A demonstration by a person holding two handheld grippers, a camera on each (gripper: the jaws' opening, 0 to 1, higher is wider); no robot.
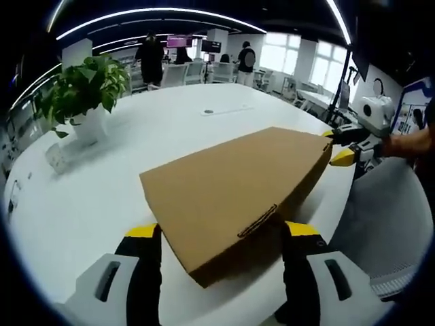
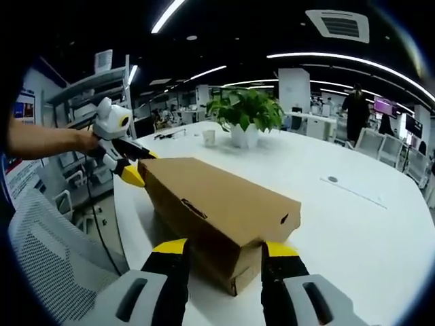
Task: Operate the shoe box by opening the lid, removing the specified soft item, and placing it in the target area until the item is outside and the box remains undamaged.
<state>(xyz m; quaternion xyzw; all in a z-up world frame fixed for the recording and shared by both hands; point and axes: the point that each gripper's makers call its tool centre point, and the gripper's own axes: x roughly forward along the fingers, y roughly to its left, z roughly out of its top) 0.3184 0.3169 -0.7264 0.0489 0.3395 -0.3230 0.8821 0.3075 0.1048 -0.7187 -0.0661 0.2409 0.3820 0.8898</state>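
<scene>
Left tool (image 1: 221, 234) spread, jaws flanking the near end of the box (image 1: 238, 187), right tool (image 2: 224, 248) spread around the opposite end, box at 12 o'clock of each, lid closed, on white tabletop (image 1: 102, 197), plant (image 1: 85, 88) at 10 o'clock.

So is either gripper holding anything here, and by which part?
Both grippers are at the shoe box: the left gripper straddles one end, the right gripper the opposite end. Whether either actually clamps it cannot be told.
</scene>
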